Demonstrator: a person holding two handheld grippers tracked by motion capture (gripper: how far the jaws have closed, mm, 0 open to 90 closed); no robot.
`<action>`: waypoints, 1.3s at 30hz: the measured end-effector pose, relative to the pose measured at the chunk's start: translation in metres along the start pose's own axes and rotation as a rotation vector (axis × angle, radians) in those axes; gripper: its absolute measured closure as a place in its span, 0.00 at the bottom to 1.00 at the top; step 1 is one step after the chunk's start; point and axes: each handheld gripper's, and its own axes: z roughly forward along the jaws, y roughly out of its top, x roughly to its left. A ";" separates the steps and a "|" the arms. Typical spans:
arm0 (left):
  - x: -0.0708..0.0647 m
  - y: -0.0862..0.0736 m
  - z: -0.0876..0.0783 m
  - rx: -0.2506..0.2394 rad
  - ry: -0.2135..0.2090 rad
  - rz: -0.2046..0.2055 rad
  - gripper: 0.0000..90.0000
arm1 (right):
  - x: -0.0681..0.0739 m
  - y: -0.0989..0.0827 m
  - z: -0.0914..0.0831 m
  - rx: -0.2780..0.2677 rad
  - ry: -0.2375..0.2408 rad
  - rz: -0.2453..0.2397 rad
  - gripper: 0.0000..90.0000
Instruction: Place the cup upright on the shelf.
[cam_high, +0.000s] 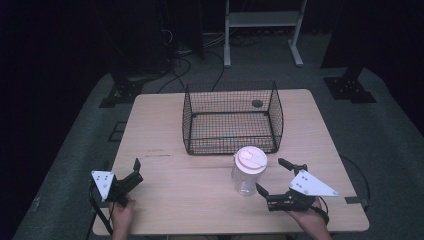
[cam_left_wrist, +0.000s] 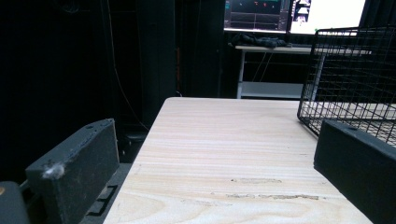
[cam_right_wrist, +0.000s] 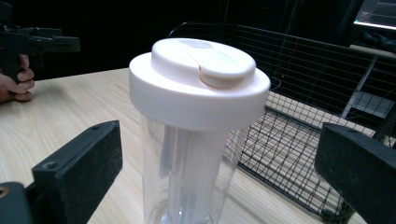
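Note:
A clear plastic jar (cam_high: 247, 176) with a white lid (cam_high: 251, 158) stands upright on the wooden table (cam_high: 200, 200), just in front of a black wire basket (cam_high: 231, 117). My right gripper (cam_high: 276, 176) is open beside the jar's right side, its jaws reaching toward it without touching. In the right gripper view the jar (cam_right_wrist: 196, 158) stands between the two black jaws, lid (cam_right_wrist: 200, 79) on top. My left gripper (cam_high: 136, 171) is open at the table's front left, apart from everything. In the left gripper view bare tabletop (cam_left_wrist: 224, 154) lies between its jaws.
The wire basket (cam_left_wrist: 355, 79) stands at the table's middle back and looks empty; a small dark disc (cam_high: 257, 103) lies behind it. Stands, cables and a white frame (cam_high: 262, 20) are on the floor beyond. A lit screen (cam_left_wrist: 289, 14) glows in the left gripper view.

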 end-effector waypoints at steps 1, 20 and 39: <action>0.000 0.000 0.000 0.001 0.000 -0.001 0.00 | 0.000 0.001 0.002 0.001 0.003 0.000 0.00; 0.000 0.000 0.000 -0.003 -0.001 0.005 0.00 | 0.004 0.007 0.028 -0.021 0.019 0.026 0.00; -0.001 0.000 -0.001 -0.005 -0.002 0.004 0.00 | 0.008 0.007 0.052 -0.033 0.006 0.024 0.01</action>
